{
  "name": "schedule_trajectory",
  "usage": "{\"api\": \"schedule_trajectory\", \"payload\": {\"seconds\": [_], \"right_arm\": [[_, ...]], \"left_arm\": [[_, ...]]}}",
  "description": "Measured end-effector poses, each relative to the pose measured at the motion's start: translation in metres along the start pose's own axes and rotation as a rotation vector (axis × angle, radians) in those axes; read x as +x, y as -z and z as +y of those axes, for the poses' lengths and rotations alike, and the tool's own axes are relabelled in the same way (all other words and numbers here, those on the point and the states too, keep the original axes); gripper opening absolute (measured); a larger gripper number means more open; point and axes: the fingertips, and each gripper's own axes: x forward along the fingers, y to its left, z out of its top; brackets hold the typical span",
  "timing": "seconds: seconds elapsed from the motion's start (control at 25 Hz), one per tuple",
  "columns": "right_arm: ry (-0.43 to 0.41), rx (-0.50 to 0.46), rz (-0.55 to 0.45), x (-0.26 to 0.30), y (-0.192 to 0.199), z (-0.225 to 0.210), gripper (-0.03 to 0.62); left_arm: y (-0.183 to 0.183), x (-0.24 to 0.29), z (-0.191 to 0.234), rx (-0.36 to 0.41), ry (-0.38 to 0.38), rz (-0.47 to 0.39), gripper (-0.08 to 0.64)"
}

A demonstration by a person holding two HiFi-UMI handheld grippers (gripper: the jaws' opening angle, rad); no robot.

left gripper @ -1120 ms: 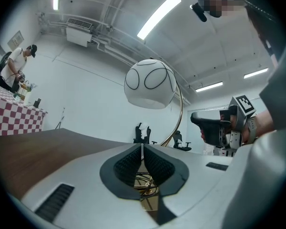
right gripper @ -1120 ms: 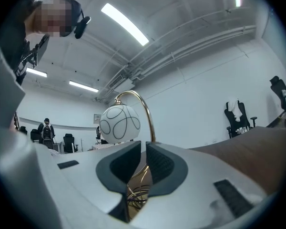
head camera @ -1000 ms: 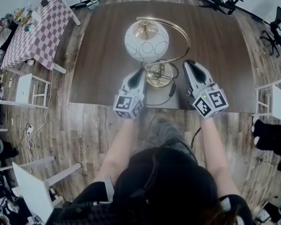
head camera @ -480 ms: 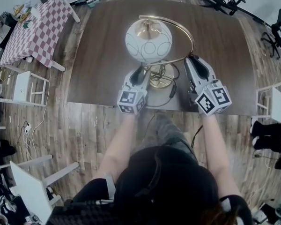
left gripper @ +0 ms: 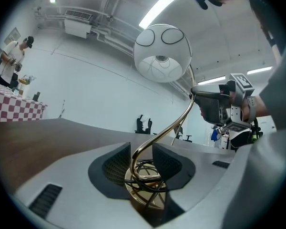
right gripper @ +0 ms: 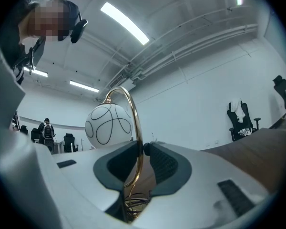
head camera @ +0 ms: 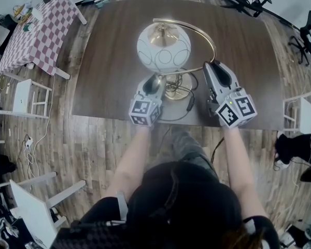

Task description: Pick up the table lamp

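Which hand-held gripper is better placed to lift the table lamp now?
Right. The right hand-held gripper is closed on the lamp's gold stem. The left hand-held gripper has just been opening; its jaws stand apart around the stem's foot, not pressing it.

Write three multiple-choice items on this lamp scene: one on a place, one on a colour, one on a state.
1. The lamp's base lies: A) between the left tool and the right tool; B) left of both; C) right of both.
2. The shade is: A) red; B) white; C) green.
3. The left tool's jaws stand: A) shut on the shade; B) shut on nothing; C) apart, the stem between them.
A: the head view shows a tool on either side.
B: the globe is white with thin lines.
C: the jaws have just been opening, with a gap beside the stem.
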Motion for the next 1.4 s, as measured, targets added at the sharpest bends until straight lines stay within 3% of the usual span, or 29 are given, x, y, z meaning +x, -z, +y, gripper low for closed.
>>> {"api": "schedule_trajectory", "payload": {"seconds": [0.84,1.4], "right_arm": [[-0.042,-0.001,-0.018,0.006,-0.004,0.007,0.084],[-0.067,-0.047,-0.034,0.010,-0.008,0.012,0.043]], "left_arm": [[0.013,0.015,0.007,-0.020,0.012,0.010,0.115],[0.014,0.025,0.008,-0.014,-0.002,0.012,0.080]]}}
